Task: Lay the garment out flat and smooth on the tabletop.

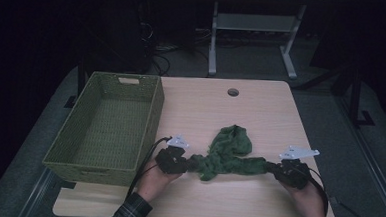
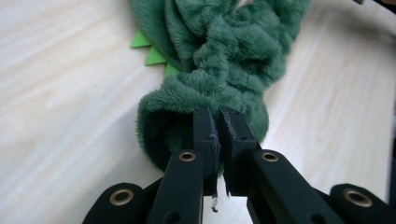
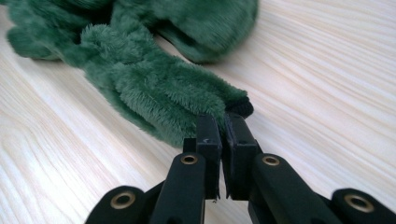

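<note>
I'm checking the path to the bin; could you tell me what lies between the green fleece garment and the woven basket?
In the high view, the left gripper, shut on the green fleece garment, sits between it and the basket; otherwise bare table.

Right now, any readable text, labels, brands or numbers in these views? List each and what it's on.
None. No print shows on the green fleece garment, the green wicker basket, the wooden table, the left gripper or the right gripper.
</note>
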The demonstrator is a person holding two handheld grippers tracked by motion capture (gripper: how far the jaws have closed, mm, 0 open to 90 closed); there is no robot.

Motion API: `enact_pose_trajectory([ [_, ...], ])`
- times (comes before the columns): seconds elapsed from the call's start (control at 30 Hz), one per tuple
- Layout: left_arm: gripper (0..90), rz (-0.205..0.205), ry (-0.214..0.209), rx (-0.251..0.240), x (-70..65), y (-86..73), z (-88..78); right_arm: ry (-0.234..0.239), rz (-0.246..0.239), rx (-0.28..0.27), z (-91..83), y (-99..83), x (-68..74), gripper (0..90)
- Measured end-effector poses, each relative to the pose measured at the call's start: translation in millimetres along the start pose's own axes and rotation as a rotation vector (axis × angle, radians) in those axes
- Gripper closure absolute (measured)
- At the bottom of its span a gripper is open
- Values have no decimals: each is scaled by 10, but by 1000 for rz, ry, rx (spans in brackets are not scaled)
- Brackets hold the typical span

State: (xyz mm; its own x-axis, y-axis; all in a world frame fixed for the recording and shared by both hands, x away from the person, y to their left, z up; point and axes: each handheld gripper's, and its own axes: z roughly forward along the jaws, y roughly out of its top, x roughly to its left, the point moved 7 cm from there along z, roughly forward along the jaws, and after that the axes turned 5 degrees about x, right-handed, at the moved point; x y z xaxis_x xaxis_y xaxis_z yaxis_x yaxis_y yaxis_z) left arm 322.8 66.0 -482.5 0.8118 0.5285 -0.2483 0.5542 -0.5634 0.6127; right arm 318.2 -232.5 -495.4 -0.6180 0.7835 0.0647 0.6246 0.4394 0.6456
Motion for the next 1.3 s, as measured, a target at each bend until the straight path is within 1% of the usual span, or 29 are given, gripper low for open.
enact_pose_trajectory([
  [0.1,855,9,7,15,-37,-70,-19,6,20,3,-57,-80,-39,865],
  [0.13,855,4,5,18,-49,-91,-27,13,26,9,-58,-110,-33,865],
  [0.17,854,9,5,18,-55,-104,-30,17,26,15,-50,-135,-20,864],
  [0.23,854,18,13,27,-55,-120,-31,27,18,30,-15,-163,27,864],
  [0.27,853,15,14,32,-54,-125,-21,26,8,32,7,-160,42,863],
  [0.3,852,17,28,48,-39,-141,-5,30,12,47,24,-161,62,863],
  [0.33,851,27,32,57,-22,-154,6,28,0,56,60,-159,71,863],
  [0.4,850,5,19,61,-23,-178,41,21,-7,74,98,-176,85,862],
  [0.43,847,17,16,79,-19,-196,55,22,-7,73,102,-180,85,862],
  [0.47,843,8,13,73,-30,-198,82,25,-5,75,96,-185,82,860],
  [0.5,836,10,9,81,-36,-208,107,28,0,72,97,-191,80,855],
  [0.53,823,12,9,77,-46,-206,123,33,5,70,99,-200,80,842],
  [0.6,786,31,16,86,-50,-200,116,41,6,60,94,-203,87,793],
  [0.67,710,29,27,57,-60,-167,80,42,12,46,74,-194,101,672],
  [0.7,678,38,36,52,-56,-155,50,38,10,33,61,-182,100,628],
  [0.73,632,35,40,34,-61,-133,24,35,7,23,39,-174,92,593],
  [0.77,591,42,48,23,-51,-116,-9,32,5,7,14,-162,82,564],
  [0.83,535,31,47,-7,-62,-89,-55,32,19,-16,-41,-141,65,525],
  [0.87,517,31,49,-19,-61,-83,-74,25,20,-31,-66,-128,47,518],
  [0.97,453,35,45,-20,-65,-105,-103,32,25,-59,-120,-84,15,494],
  [1.03,419,54,47,-15,-73,-139,-104,46,38,-62,-131,-49,3,485],
  [1.1,377,78,58,-11,-78,-179,-101,50,40,-69,-129,5,-11,477],
  [1.13,357,77,64,-12,-84,-199,-96,55,44,-70,-126,34,-9,474],
  [1.17,331,87,66,-9,-85,-222,-94,54,39,-71,-123,65,-8,474],
  [1.2,316,85,70,-5,-87,-244,-92,52,29,-75,-115,98,-11,474],
  [1.23,306,88,73,-7,-89,-265,-85,54,29,-74,-108,127,-9,474],
  [1.27,291,97,73,2,-87,-294,-80,57,26,-79,-103,160,-10,477],
  [1.3,283,96,73,1,-93,-317,-65,63,32,-75,-101,191,-7,480],
])
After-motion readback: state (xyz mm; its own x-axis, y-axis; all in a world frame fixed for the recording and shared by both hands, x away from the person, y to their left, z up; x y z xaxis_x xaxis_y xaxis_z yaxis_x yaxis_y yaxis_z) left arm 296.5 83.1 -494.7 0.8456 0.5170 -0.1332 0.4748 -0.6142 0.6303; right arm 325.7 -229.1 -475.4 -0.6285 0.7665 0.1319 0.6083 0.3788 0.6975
